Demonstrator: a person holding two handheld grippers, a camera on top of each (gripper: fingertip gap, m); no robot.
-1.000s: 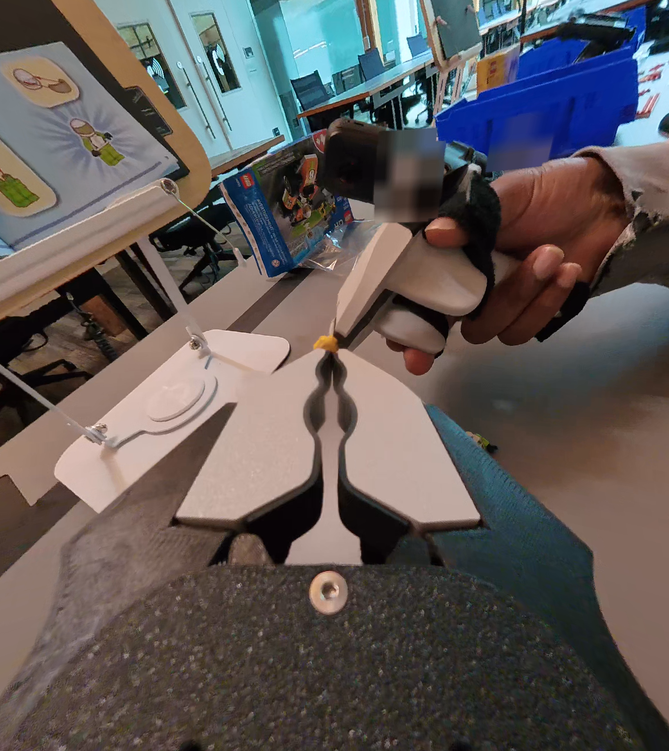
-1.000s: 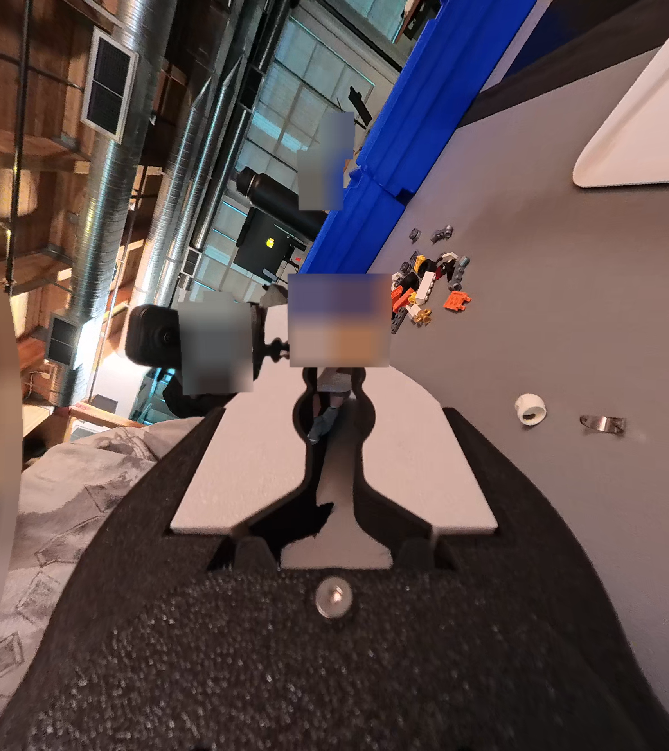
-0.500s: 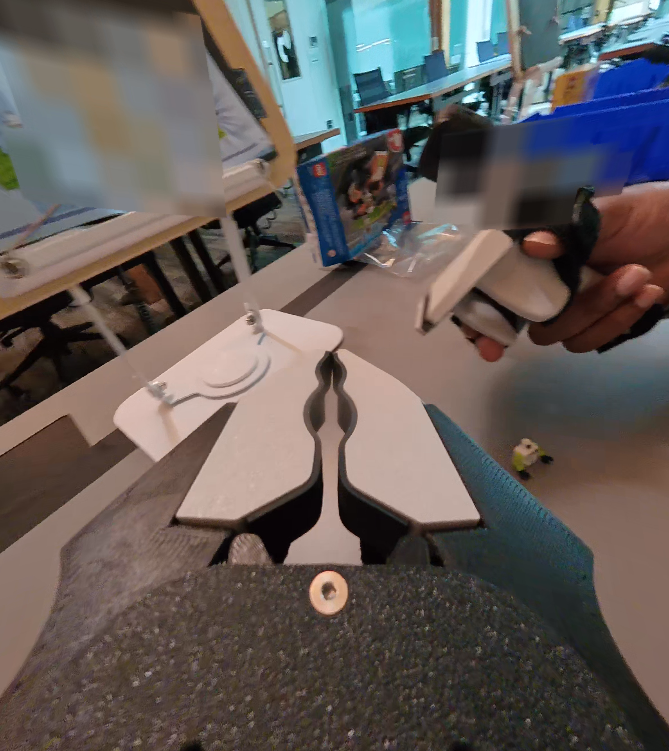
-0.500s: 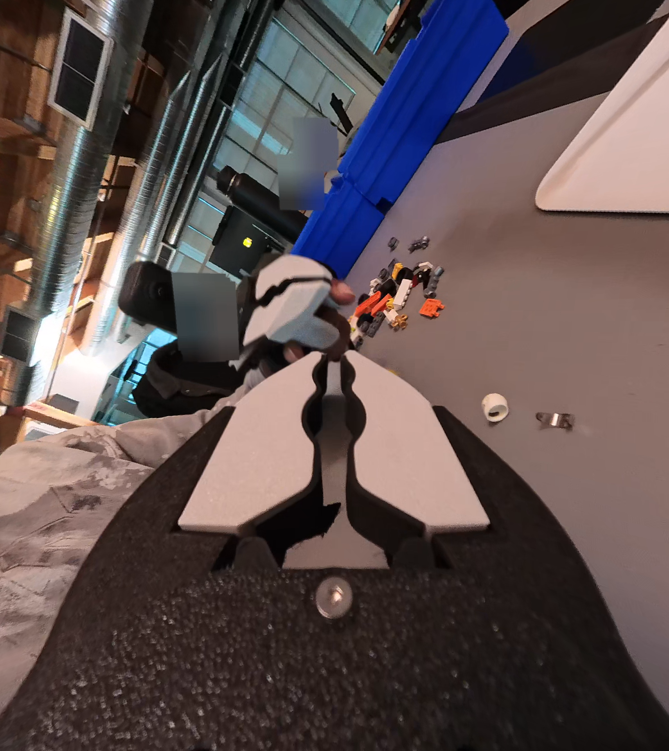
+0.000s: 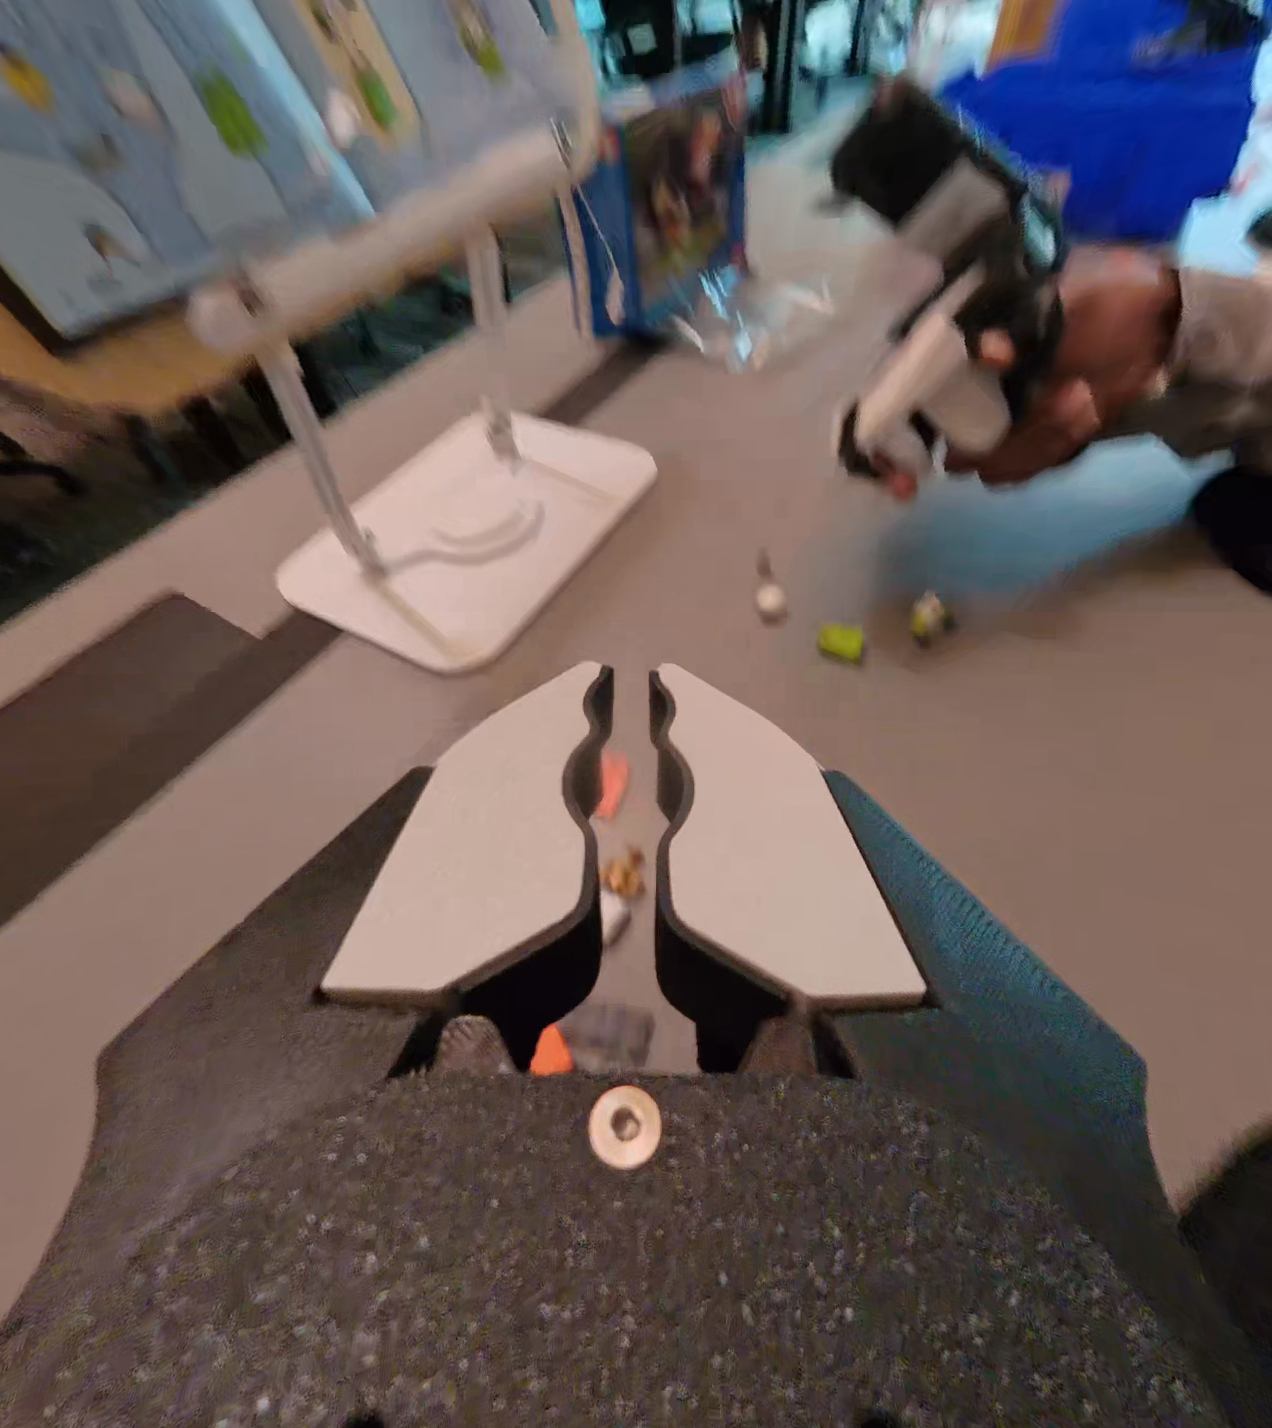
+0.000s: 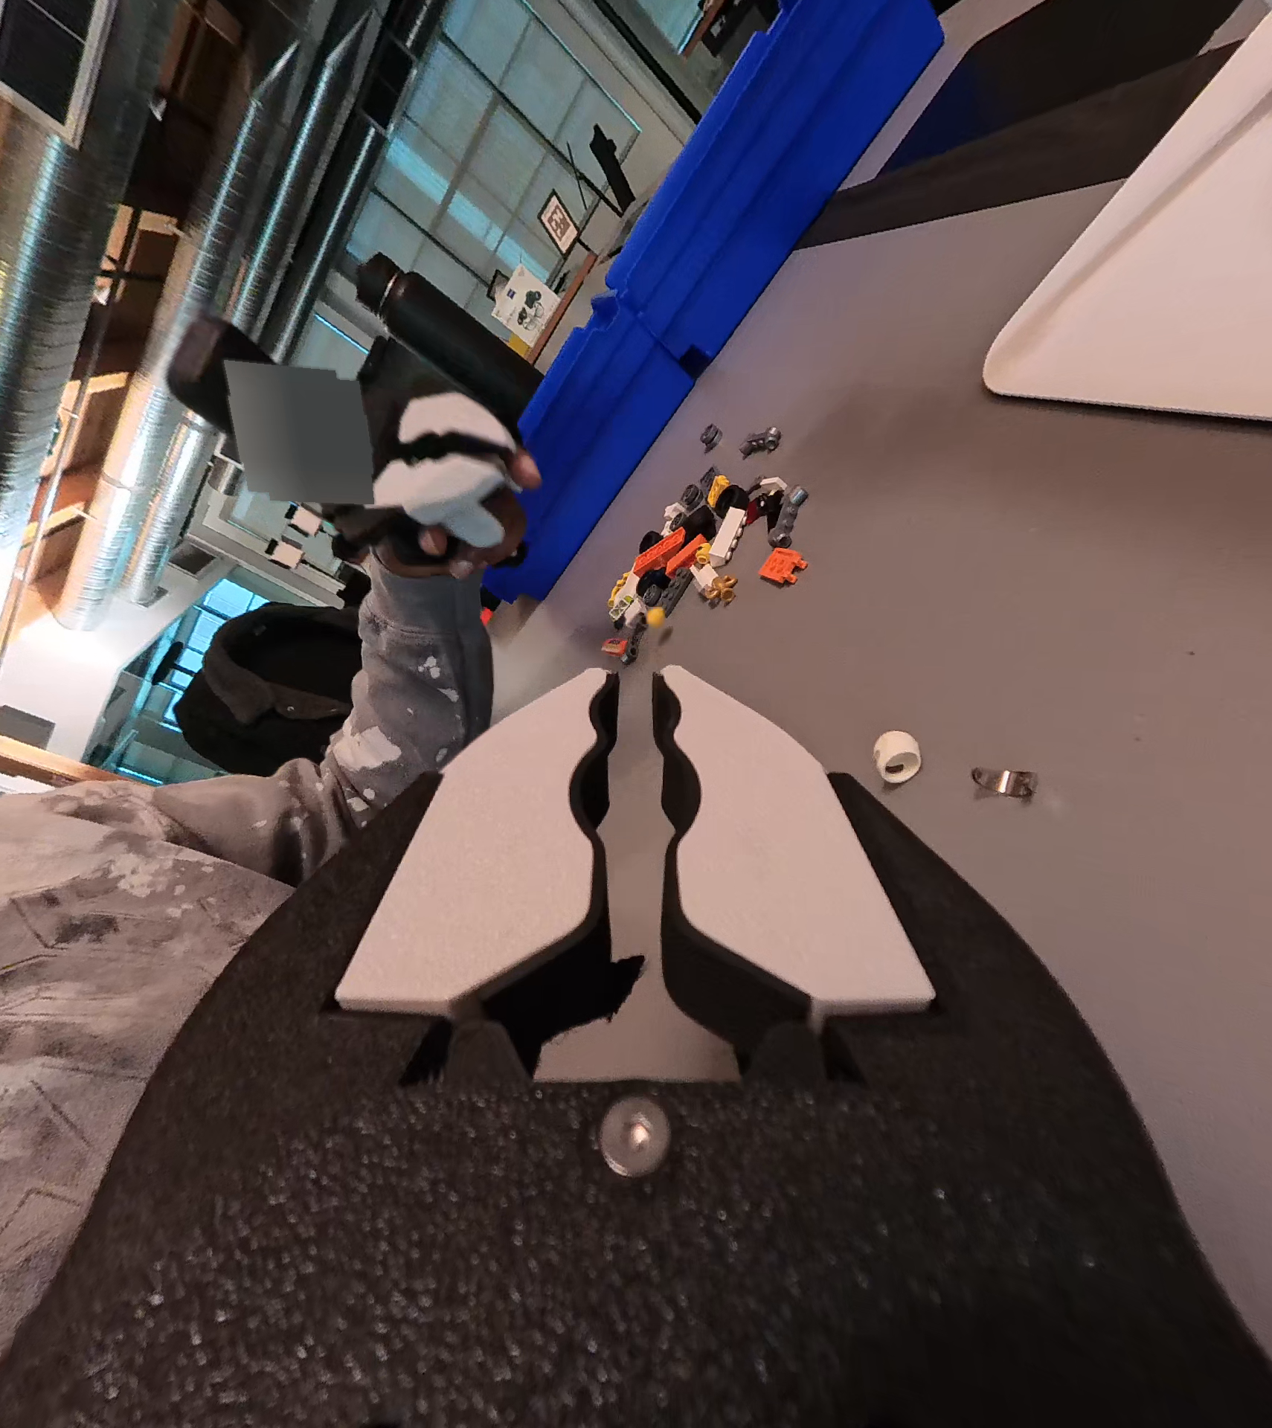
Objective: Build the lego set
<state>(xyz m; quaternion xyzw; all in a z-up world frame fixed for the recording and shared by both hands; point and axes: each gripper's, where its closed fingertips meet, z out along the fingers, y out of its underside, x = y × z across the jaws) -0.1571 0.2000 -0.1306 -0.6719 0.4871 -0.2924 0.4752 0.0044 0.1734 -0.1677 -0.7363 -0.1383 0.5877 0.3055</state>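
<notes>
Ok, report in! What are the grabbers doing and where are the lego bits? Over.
Left gripper slightly open, empty, over the loose lego pile. Right gripper slightly open, empty. Small green-and-white build on the table. Nothing blocking.

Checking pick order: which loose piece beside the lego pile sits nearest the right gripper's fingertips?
The white ring, closer to the right gripper than the metal clip lying beyond it.

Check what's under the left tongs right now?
Through the gap of the open left tongs the grey table shows loose bricks: an orange piece, a small gold piece and a white piece. The white fingers cover anything else below.
</notes>
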